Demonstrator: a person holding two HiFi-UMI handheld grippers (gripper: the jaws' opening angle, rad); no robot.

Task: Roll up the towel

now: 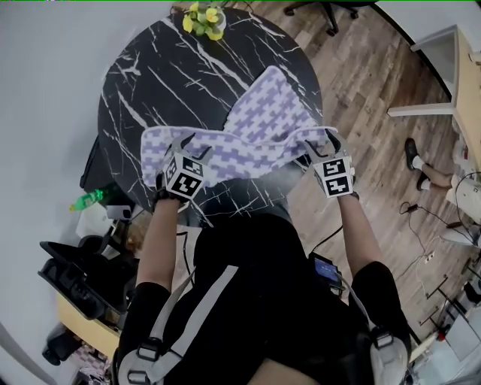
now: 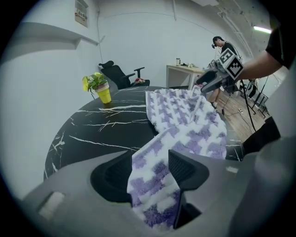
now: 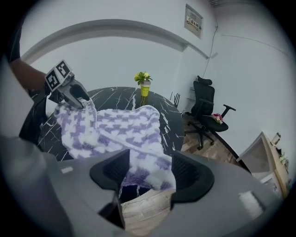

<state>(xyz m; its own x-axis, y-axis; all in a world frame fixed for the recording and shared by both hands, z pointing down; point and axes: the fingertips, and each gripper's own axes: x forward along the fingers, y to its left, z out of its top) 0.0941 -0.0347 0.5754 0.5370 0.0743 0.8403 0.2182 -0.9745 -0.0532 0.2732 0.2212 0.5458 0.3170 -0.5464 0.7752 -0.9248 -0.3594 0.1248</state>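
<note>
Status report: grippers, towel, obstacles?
Left gripper around towel, grip unclear. Right gripper open over towel edge. Towel unrolled on table. Plant at far edge.

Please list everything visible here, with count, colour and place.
towel: one, white and purple, on the table's near side, its ends at both grippers
table: one, round, black with white veins, in front of the person
potted plant: one, yellow pot, table's far edge
office chair: one, black, beyond the table
bottle: one, green, low beside the table
left gripper: one, grey, towel pinched between its jaws
right gripper: one, grey, jaws apart, towel hanging between them
</note>
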